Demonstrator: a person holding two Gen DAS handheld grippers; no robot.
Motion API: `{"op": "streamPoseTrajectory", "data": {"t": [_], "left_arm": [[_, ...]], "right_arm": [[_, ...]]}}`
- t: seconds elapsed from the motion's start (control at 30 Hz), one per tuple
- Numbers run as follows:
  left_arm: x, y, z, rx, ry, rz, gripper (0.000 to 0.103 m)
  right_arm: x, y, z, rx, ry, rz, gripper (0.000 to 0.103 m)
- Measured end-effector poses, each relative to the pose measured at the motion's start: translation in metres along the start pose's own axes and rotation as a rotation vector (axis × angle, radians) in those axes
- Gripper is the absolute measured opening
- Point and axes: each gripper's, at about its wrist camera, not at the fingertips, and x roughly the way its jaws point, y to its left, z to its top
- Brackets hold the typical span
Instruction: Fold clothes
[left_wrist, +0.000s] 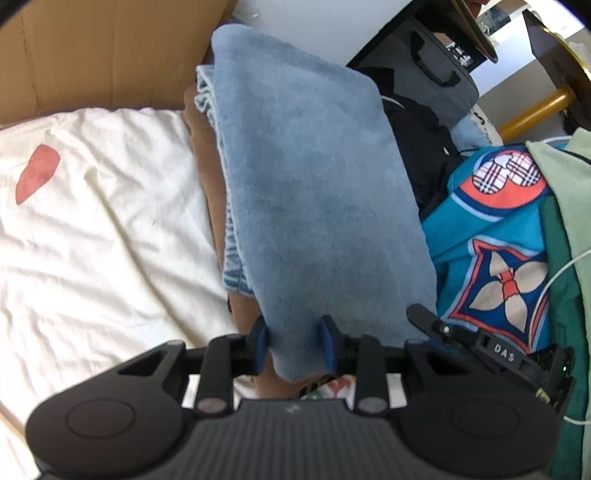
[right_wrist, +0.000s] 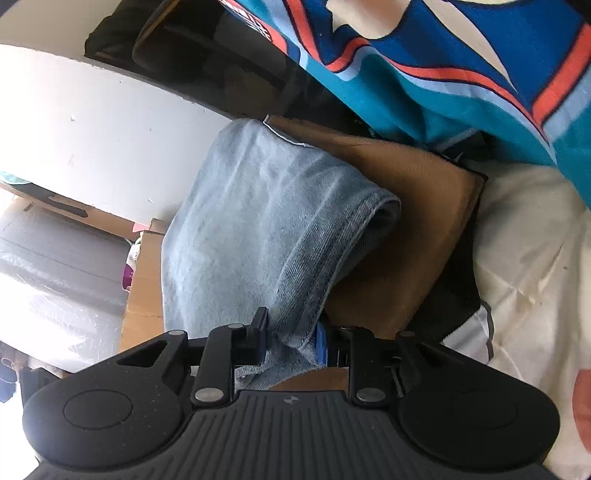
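Both hand-held grippers, left (left_wrist: 295, 345) and right (right_wrist: 291, 338), are pinching the folded light-blue jeans (left_wrist: 306, 177) lying on a brown garment (right_wrist: 399, 229) toward 12 o'clock over the white bedsheet (left_wrist: 92, 221), so matching their heights should be keeping the fold square.

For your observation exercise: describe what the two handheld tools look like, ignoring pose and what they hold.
Both the left tool and right tool are matte black, with ribbed bodies, round side discs, silver pivot pins and blue finger pads. No hands or sleeves show.
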Motion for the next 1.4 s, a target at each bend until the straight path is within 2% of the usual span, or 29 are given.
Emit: {"op": "streamPoseTrajectory", "data": {"t": [0.1,0.27,0.37,0.4,0.47,0.53,0.57,0.83,1.03,1.27,1.4], "left_arm": [[-0.002,-0.001,-0.003,0.020,0.027,0.004,0.032],[-0.010,-0.007,-0.008,0.098,0.097,0.042,0.026],[-0.021,-0.008,-0.006,0.112,0.088,0.063,0.027],[-0.026,-0.010,-0.004,0.114,0.076,0.070,0.029],[-0.033,-0.011,0.001,0.116,0.052,0.085,0.040],[-0.040,-0.013,0.005,0.116,0.019,0.100,0.056],[-0.042,-0.014,0.008,0.119,0.009,0.113,0.057],[-0.047,-0.023,0.027,0.121,-0.042,0.114,0.057],[-0.032,-0.032,0.037,0.117,-0.066,0.101,0.057],[-0.015,-0.039,0.049,0.129,-0.078,0.098,0.056],[-0.006,-0.043,0.061,0.144,-0.089,0.079,0.051]], "right_arm": [[-0.006,-0.001,-0.003,-0.001,0.017,-0.002,0.028],[-0.012,0.002,-0.013,-0.029,0.063,-0.017,0.028],[-0.019,0.009,-0.020,-0.064,0.078,-0.030,0.028],[-0.021,0.013,-0.021,-0.084,0.080,-0.037,0.028],[-0.025,0.022,-0.025,-0.134,0.081,-0.049,0.028],[-0.028,0.030,-0.024,-0.168,0.079,-0.052,0.028],[-0.029,0.033,-0.023,-0.179,0.076,-0.052,0.028],[-0.047,0.057,-0.012,-0.295,-0.031,-0.079,0.028],[-0.035,0.072,0.008,-0.371,-0.070,-0.116,0.029],[-0.010,0.082,0.017,-0.470,-0.045,-0.178,0.029],[0.002,0.082,0.021,-0.505,-0.042,-0.221,0.029]]}}
